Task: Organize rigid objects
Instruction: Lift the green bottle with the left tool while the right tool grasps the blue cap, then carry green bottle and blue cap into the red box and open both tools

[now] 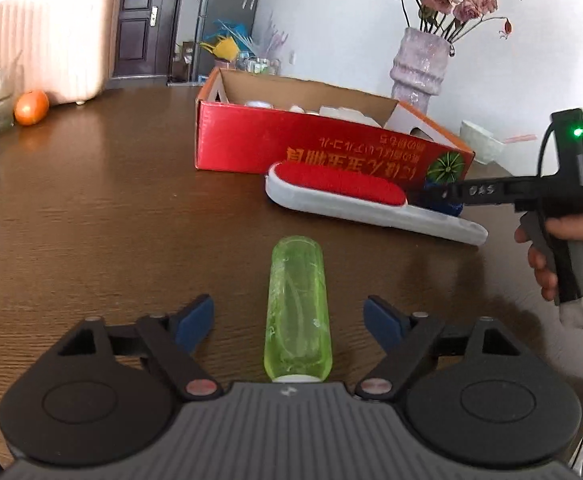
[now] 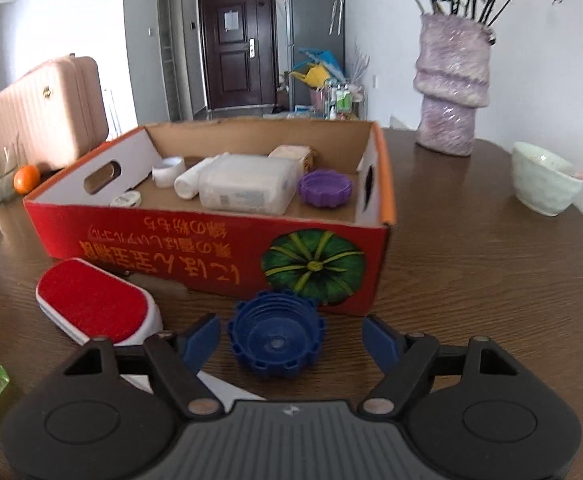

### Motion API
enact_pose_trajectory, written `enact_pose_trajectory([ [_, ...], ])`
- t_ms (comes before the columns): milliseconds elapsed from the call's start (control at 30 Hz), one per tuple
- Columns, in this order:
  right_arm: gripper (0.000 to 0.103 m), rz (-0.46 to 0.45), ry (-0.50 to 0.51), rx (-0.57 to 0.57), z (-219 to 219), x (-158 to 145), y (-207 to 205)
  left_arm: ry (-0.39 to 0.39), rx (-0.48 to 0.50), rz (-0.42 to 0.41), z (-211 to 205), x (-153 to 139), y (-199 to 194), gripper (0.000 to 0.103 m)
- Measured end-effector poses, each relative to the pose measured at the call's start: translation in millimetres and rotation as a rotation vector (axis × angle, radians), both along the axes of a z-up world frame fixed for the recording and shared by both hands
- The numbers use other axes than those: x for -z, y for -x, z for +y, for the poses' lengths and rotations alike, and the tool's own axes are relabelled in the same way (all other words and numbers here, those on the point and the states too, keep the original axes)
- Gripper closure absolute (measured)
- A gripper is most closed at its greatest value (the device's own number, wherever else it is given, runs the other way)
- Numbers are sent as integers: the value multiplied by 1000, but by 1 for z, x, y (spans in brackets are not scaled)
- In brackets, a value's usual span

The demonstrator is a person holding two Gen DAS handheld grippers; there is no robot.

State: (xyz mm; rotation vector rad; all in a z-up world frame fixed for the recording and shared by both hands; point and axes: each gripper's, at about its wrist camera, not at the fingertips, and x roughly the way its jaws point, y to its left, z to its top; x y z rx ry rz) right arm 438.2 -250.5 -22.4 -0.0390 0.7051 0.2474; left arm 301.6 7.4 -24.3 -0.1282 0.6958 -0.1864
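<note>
Red carton (image 2: 211, 240): yellow Japanese print, upside down, illegible. Left gripper (image 1: 289, 318) fingers released astride green bottle (image 1: 297, 312); right gripper (image 2: 291, 340) fingers spread around blue cap (image 2: 277, 336), not gripping.

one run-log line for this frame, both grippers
left gripper: open, green bottle between pads, untouched | right gripper: open around blue cap | lint brush: on table | red box: partly filled

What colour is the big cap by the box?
Blue cap, clearest in the right wrist view.
</note>
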Motion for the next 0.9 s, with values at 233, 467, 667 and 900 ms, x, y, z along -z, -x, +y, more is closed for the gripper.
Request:
enact_pose_trajectory([
  [233, 50, -30, -7, 18, 4, -4, 12, 39, 0, -10, 6, -4, 0, 72],
  [467, 49, -151, -4, -7, -2, -38, 78, 50, 6, -115, -2, -28, 23, 72],
  [667, 49, -203, -27, -51, 3, -56, 155, 63, 32, -205, -12, -52, 54, 72],
  [900, 49, -289, -27, -54, 9, -71, 222, 87, 53, -298, -6, -79, 90, 72],
])
